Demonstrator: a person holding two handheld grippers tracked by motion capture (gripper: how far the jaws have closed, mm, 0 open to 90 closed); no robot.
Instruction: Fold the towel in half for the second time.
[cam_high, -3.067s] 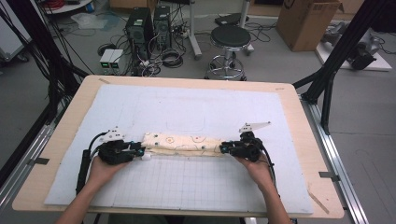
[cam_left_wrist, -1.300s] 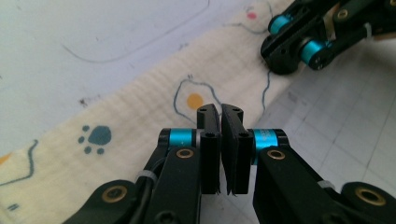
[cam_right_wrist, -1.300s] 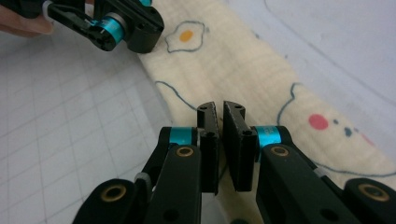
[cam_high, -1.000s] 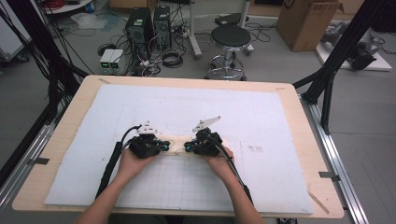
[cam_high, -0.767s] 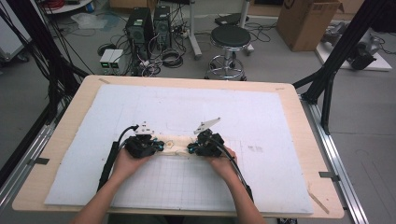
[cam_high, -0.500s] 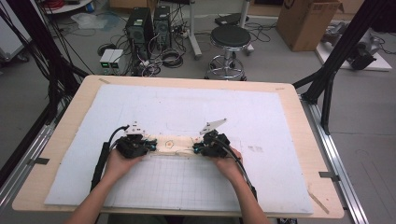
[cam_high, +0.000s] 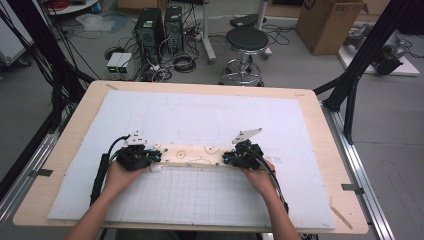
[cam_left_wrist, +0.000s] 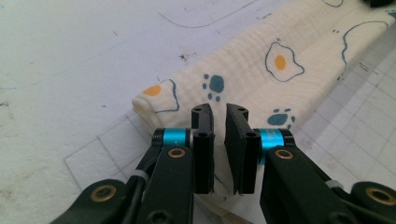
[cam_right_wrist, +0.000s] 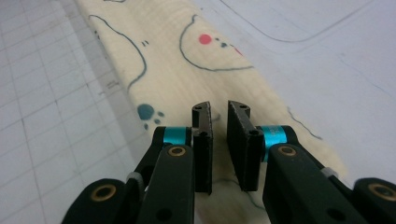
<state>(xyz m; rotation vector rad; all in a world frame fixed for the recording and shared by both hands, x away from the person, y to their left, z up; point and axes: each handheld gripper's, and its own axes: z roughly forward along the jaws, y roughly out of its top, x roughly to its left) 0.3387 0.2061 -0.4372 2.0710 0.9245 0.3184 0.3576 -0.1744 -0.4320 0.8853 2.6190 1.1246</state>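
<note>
- Cloth: a cream strip printed with fried eggs, paw marks and bear outlines, folded long and narrow. It lies flat on the white mat at the near middle of the bench, running left to right between the two grippers.
- Left gripper: held in the left hand at the left end of the cloth. In the left gripper view its jaws have just been opening; a narrow gap stands between the pads. The rolled end of the cloth lies below and beyond the tips. The pads do not press on it.
- Right gripper: held in the right hand at the right end of the cloth. In the right gripper view its jaws have likewise just been opening to a narrow gap, with the cloth under and ahead of them, not pinched.
- Whether either jaw tip rests on the fabric is hard to judge from these angles; probably they stand just above it.
- Surroundings: a stool and a cardboard box stand on the floor beyond the bench.
</note>
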